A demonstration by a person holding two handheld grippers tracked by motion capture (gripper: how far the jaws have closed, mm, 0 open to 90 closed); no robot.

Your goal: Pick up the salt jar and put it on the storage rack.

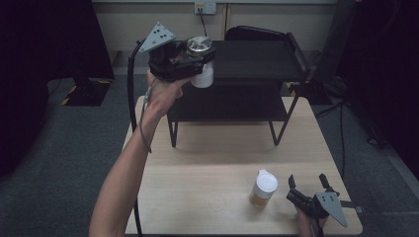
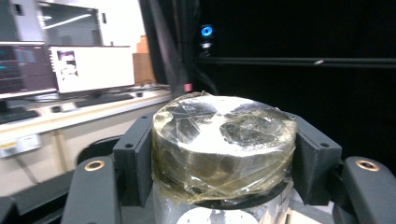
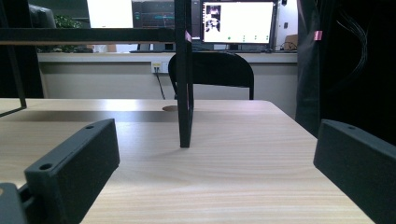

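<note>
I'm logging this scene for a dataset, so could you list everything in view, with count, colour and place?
Bottle with taped silver lid: one, white body, clamped in the left gripper, held up by the rack's top shelf.
Bottle with white cap: one, amber, upright on the table near the right gripper, apart from it.
Shelf rack: one, black, two tiers, at the table's far side.
Table: one, light wood.
Chair: one, black, beyond the table.
Monitors: several, lit, on the counter behind.
Wall socket: one, pale, on the far wall.
Left gripper: black, shut on the bottle.
Right gripper: black, jaws apart, resting low at the table's near right corner.
</note>
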